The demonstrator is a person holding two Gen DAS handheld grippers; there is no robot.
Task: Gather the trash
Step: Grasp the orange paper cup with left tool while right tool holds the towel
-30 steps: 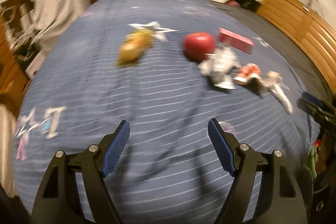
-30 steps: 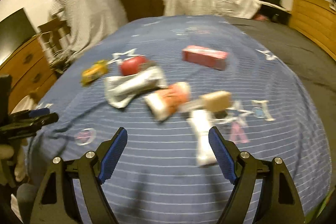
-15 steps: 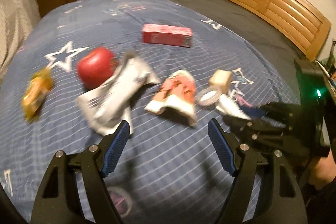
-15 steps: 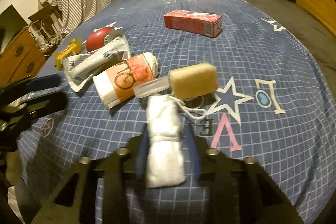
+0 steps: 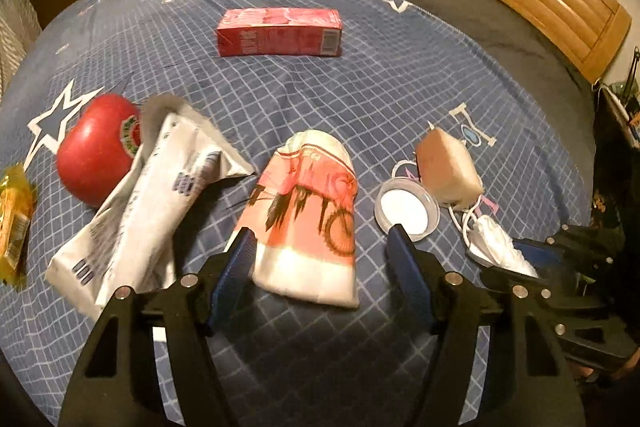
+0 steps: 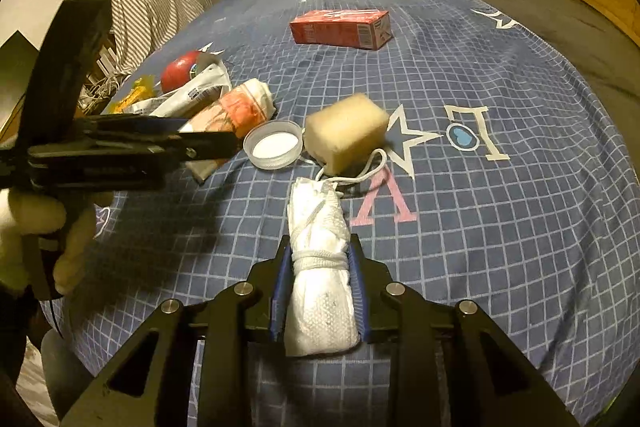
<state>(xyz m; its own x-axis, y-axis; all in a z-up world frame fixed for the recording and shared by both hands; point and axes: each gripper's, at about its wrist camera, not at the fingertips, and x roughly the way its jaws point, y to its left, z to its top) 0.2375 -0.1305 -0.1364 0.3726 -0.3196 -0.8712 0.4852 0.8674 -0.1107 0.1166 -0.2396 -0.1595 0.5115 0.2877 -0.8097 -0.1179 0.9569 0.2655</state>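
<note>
I am counting one apple (image 5: pixel 96 147), one red carton (image 5: pixel 280 31), one sponge (image 5: pixel 448 167) and one lid (image 5: pixel 406 209). I am also seeing two wrappers (image 5: pixel 152 203), one crushed cup (image 5: pixel 312 219) and one white cloth bundle (image 6: pixel 320 267).

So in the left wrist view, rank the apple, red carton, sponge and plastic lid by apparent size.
1. red carton, though farthest away
2. apple
3. sponge and plastic lid look alike; not ranked.

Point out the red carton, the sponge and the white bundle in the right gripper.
red carton (image 5: pixel 280 37), left wrist view, on its front face.
sponge (image 6: pixel 346 131), right wrist view, on its top face.
white bundle (image 6: pixel 320 267), right wrist view, on its cord-wrapped middle.
</note>
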